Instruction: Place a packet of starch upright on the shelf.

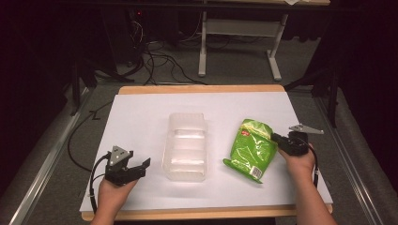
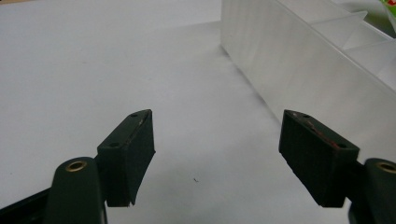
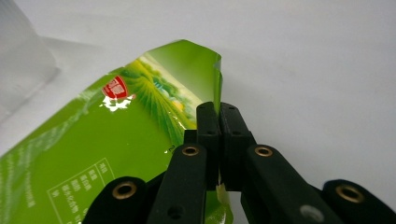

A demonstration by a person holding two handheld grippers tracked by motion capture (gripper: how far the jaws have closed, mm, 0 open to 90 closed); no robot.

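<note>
Jaws of my right gripper [image 3: 219, 140] are clamped on the green snack bag [image 1: 250, 147] at its right edge. Its long axis runs away from me; the clear plastic container [image 1: 186, 146] lies leftward. My left gripper [image 1: 135, 169] waits wide open, empty.

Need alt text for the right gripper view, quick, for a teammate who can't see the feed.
The right gripper is shut on the edge of a green snack bag, pinched between its two black jaws. The bag has a red logo and printed text and lies on a white table sheet. A clear plastic container sits at the far left.
</note>
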